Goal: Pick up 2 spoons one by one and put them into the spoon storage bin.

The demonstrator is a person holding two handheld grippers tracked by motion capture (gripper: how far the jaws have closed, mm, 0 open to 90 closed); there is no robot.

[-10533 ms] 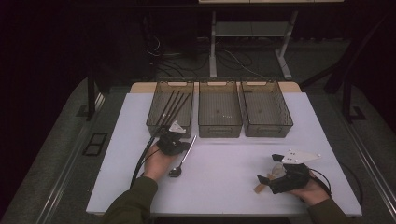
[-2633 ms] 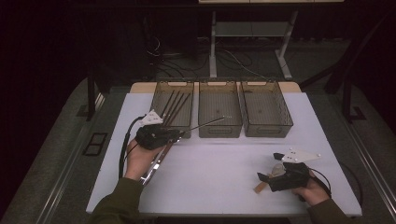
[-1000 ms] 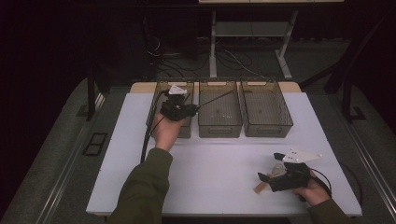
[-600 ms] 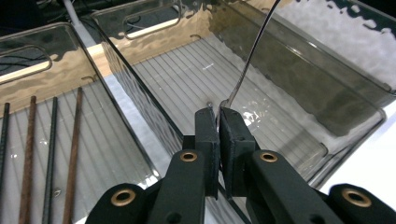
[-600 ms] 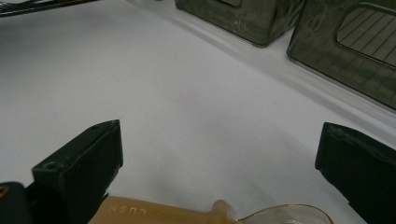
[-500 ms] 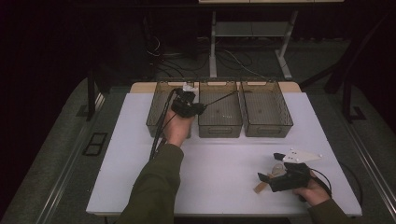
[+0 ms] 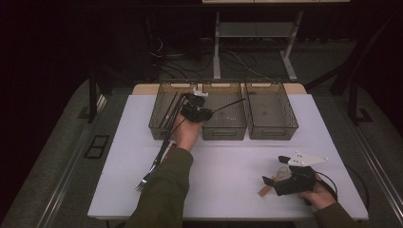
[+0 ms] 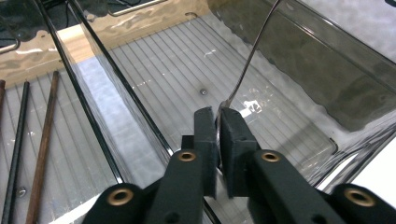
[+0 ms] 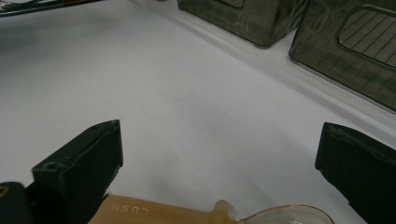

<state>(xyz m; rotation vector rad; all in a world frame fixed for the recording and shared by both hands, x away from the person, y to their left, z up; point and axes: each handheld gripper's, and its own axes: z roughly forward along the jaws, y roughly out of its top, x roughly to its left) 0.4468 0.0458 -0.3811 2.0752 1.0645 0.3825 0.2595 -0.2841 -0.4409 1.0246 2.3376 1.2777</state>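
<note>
Left gripper (image 8: 217, 122): jaws nearly closed, having just eased apart slightly, with the thin metal utensil (image 8: 247, 60) between the pads. The utensil's handle slants up and away over the middle bin (image 7: 223, 112); its working end is hidden between the jaws, so its kind cannot be told.

Right gripper (image 9: 219, 158): jaws wide apart, resting low over the white table (image 7: 228, 161) near its right front corner. A tan plastic spoon (image 9: 205, 213) lies on the table between the jaws at their base, lettering on its handle.

Containers: three smoky transparent bins in a row at the table's far edge.
- Left bin (image 7: 161, 114): several long dark rods or chopsticks (image 8: 18, 140) lying lengthwise on the ribbed floor.
- Middle bin: ribbed floor bare beneath the held utensil, apart from a small stud.
- Right bin (image 7: 271, 110): contents cannot be told.

Loose item: metal fork (image 7: 142, 181) on the table near the left forearm.
</note>
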